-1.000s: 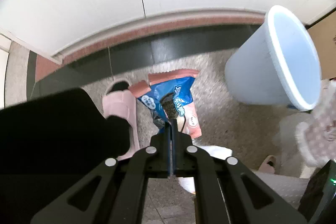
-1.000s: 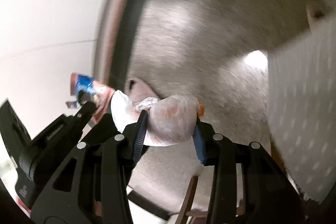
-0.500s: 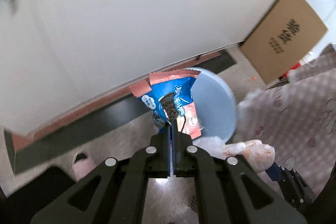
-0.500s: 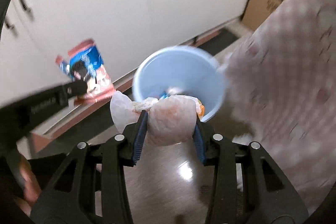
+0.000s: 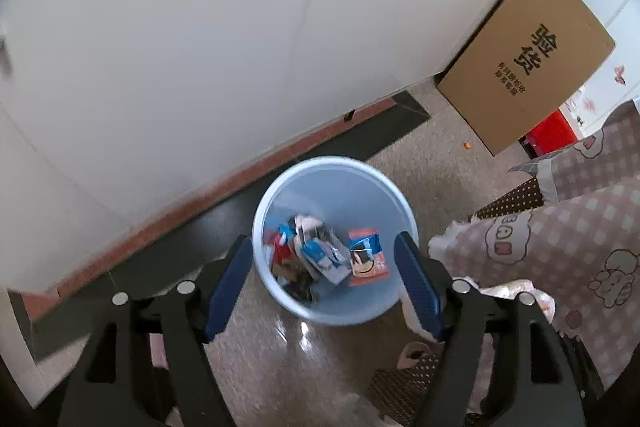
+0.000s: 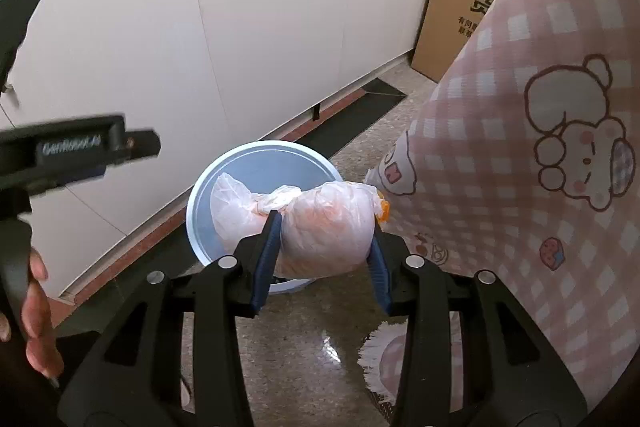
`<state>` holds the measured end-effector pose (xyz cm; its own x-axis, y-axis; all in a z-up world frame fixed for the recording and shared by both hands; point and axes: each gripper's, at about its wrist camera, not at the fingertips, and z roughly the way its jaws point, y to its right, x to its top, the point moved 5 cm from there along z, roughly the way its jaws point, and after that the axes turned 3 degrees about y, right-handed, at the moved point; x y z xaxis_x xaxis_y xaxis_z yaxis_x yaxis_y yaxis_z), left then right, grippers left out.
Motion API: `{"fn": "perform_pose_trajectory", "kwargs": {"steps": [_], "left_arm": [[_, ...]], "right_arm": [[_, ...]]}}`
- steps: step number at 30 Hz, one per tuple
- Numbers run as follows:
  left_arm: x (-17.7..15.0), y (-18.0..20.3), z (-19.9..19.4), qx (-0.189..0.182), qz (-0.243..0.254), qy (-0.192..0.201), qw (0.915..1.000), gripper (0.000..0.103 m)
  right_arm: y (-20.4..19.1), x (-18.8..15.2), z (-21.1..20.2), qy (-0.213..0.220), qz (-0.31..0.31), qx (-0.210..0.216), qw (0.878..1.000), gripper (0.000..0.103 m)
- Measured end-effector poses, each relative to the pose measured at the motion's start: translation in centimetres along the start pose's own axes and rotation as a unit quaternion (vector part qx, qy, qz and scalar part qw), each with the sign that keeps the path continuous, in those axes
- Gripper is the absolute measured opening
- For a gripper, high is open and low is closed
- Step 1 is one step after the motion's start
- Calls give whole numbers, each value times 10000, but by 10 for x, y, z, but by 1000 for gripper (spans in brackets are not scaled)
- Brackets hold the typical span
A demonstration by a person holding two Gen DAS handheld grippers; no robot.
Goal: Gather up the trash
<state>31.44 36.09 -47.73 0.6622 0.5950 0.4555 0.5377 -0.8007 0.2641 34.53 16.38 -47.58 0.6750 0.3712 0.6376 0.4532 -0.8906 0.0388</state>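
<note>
A light blue trash bin (image 5: 276,291) stands on the floor by white cabinets. It holds several wrappers, among them a blue and pink snack packet (image 5: 366,259). My left gripper (image 5: 326,279) is open and empty above the bin. My right gripper (image 6: 325,251) is shut on a knotted white plastic bag (image 6: 324,227) with orange contents, held over the bin's rim (image 6: 192,211). The bag's edge also shows in the left wrist view (image 5: 516,289). The left gripper shows in the right wrist view (image 6: 88,147) at the left.
White cabinet doors (image 5: 240,27) run behind the bin. A cardboard box (image 5: 528,63) leans at the right. A pink checked cloth (image 6: 540,147) hangs close on the right. A slipper (image 5: 412,353) and a fringed mat (image 6: 384,351) lie on the speckled floor.
My left gripper has opened and the blue snack packet has dropped into the bin. Both grippers have moved over the bin. The right gripper still holds the bag.
</note>
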Motion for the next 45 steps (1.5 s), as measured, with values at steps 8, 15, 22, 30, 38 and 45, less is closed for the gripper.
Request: {"fn": "perform_pose_trajectory", "kwargs": {"steps": [8,15,22,30,38,45], "left_arm": [[-15,-34,-9,616,50,-202,9979,77],[-8,-43,-32,813,174,1,9965,81],[6,-39,-60,761,46,148,9970,83],[13,-22,-114,643,-30,271,9976,83],[22,32,-235,308,469,1235,9908,84],[5,81,-333,-144,987,1933,9761,88]], "right_arm": [[-2,-4,-8,16,-56,175,9998,40],[-14,28,-32,496,-183,298,9982,41],[-15,68,-45,921,-205,253,9952,68],[-14,83,-110,1124,-46,297,9932,72],[1,102,-215,1401,81,372,9894,83],[37,99,-330,1958,182,142,9804,90]]}}
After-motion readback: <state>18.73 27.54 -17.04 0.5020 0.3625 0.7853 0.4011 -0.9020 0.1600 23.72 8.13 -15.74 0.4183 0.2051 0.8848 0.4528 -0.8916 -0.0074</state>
